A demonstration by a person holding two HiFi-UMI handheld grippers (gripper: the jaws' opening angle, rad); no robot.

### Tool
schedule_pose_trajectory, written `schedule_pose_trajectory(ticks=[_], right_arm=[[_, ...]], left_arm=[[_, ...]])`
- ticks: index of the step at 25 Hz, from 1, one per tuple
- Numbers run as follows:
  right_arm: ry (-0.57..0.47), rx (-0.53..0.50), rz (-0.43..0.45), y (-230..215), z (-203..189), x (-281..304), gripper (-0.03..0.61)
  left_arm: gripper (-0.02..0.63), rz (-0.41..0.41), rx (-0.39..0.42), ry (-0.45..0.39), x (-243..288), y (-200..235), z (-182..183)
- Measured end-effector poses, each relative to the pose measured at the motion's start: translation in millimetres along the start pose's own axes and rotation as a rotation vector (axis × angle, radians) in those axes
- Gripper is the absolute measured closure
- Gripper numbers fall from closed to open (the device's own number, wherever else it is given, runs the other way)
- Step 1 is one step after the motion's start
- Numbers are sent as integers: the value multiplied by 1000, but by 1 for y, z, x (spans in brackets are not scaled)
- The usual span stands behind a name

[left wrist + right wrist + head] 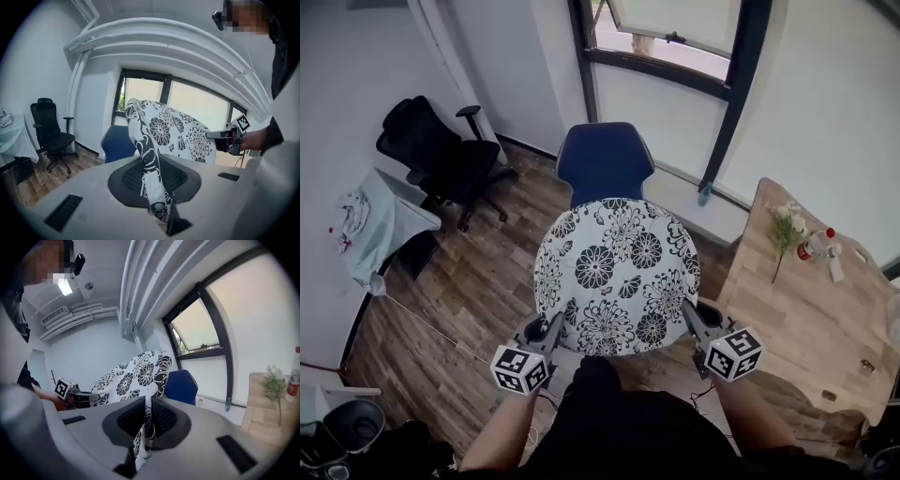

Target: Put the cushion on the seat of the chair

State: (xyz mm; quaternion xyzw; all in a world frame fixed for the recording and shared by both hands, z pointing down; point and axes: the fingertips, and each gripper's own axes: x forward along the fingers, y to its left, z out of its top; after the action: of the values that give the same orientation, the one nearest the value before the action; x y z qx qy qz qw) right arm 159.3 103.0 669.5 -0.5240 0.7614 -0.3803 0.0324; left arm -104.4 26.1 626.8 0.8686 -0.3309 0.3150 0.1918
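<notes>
A round white cushion (617, 274) with black flower print hangs in the air, held at its near edge on both sides. My left gripper (551, 328) is shut on the cushion's near-left edge, and the fabric (152, 180) is pinched between its jaws. My right gripper (688, 314) is shut on the near-right edge, with the fabric (145, 425) clamped in its jaws. The blue chair (606, 165) stands beyond the cushion, near the window; its backrest shows, and the cushion hides most of the seat. The chair also shows behind the cushion in both gripper views (117, 145) (183, 385).
A black office chair (441, 155) stands at the back left beside a small table with cloth (370, 220). A wooden table (811, 309) at the right carries flowers (787, 230) and a bottle (816, 244). Wood floor lies around the blue chair.
</notes>
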Motion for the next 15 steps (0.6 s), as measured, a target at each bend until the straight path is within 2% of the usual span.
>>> schedule_pose_trajectory(ticks=[4, 15], right_arm=[[19, -3, -35, 1, 15, 26, 543], [10, 21, -107, 0, 6, 67, 543]], left_arm=[[565, -32, 13, 2, 17, 28, 16], [565, -116, 52, -13, 44, 61, 8]])
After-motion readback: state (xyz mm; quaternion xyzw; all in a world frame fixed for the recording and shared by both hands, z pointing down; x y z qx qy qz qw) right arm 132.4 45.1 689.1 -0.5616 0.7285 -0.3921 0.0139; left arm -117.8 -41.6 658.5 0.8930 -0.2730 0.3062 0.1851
